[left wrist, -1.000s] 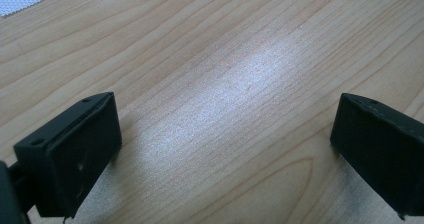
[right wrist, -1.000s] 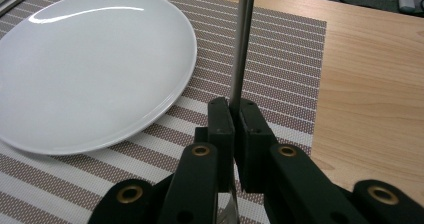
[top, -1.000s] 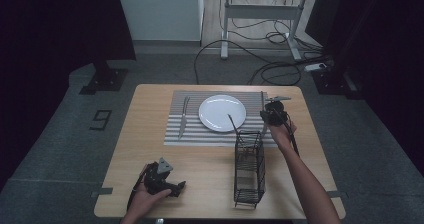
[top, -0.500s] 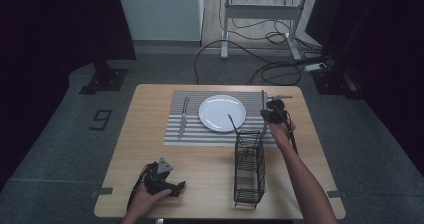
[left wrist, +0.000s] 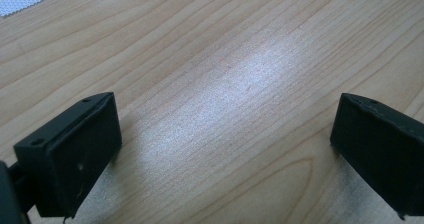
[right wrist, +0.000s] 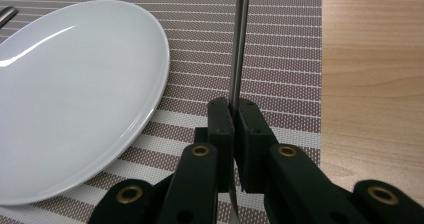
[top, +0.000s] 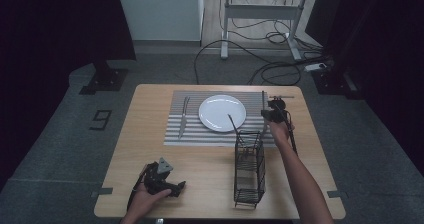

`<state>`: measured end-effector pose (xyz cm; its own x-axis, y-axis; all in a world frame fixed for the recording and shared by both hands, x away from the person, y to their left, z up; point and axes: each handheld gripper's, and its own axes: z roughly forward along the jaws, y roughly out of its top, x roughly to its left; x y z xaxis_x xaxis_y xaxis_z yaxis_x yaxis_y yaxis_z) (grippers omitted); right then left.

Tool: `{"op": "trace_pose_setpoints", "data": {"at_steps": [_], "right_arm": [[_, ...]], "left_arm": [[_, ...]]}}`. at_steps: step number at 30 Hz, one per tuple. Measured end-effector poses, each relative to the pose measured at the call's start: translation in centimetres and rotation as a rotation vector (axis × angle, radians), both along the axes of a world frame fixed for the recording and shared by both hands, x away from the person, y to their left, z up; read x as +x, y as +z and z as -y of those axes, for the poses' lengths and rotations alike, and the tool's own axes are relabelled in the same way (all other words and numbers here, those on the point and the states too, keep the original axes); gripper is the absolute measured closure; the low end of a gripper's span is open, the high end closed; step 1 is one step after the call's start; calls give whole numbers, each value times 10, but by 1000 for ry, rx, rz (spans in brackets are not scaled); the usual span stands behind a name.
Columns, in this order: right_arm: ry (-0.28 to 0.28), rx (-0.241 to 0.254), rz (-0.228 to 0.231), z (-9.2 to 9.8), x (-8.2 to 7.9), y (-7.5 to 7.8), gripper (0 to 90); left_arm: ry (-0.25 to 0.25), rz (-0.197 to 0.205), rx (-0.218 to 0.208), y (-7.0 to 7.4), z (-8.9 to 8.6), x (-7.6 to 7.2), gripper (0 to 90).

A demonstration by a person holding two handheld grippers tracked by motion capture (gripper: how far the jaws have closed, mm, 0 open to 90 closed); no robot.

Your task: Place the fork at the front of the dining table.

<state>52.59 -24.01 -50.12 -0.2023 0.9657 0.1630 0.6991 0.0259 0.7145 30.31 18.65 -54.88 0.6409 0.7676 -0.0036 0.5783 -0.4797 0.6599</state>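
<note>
**A:** Which containers stand on the wooden table point(top: 150, 109), and what do they hold?

**B:** Two. A black wire caddy point(top: 249, 168) stands upright near the front edge, just in front of the striped placemat point(top: 175, 134). A thin utensil handle point(top: 233, 123) rises out of its rear part and leans over the rim of the white plate point(top: 222, 112). What else lies inside the wire frame cannot be told from the high view. The plate rests at the middle of the placemat and carries nothing.

**A:** What lies beside the plate?

**B:** A fork point(top: 184, 115) lies flat on the placemat, left of the plate and apart from it.

**A:** Where is the knife?

**B:** The knife point(right wrist: 238, 49) is in the right gripper point(top: 273, 113), above the placemat's right part, just beside the plate. In the right gripper view its steel length runs straight away from the jaws over the stripes, clear of the plate's rim.

**A:** How do the right gripper's jaws stand?

**B:** Pressed together on the knife, pads flat against both sides of the metal.

**A:** And the left gripper?

**B:** The left gripper point(top: 162, 181) rests low at the table's front left corner, well apart from the caddy. In the left gripper view its jaws stand wide, with bare wood between them.
</note>
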Motion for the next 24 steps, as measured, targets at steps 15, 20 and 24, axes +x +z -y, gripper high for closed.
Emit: {"op": "trace_pose_setpoints", "data": {"at_steps": [15,20,24], "right_arm": [[-33,42,-29,0,9,-16,859],[-35,48,-44,-1,12,-23,860],[-37,43,-72,-1,15,-31,860]], "left_arm": [[-1,0,-1,0,0,0,0],[0,0,0,0,0,0,0],[-1,0,-1,0,0,0,0]]}}
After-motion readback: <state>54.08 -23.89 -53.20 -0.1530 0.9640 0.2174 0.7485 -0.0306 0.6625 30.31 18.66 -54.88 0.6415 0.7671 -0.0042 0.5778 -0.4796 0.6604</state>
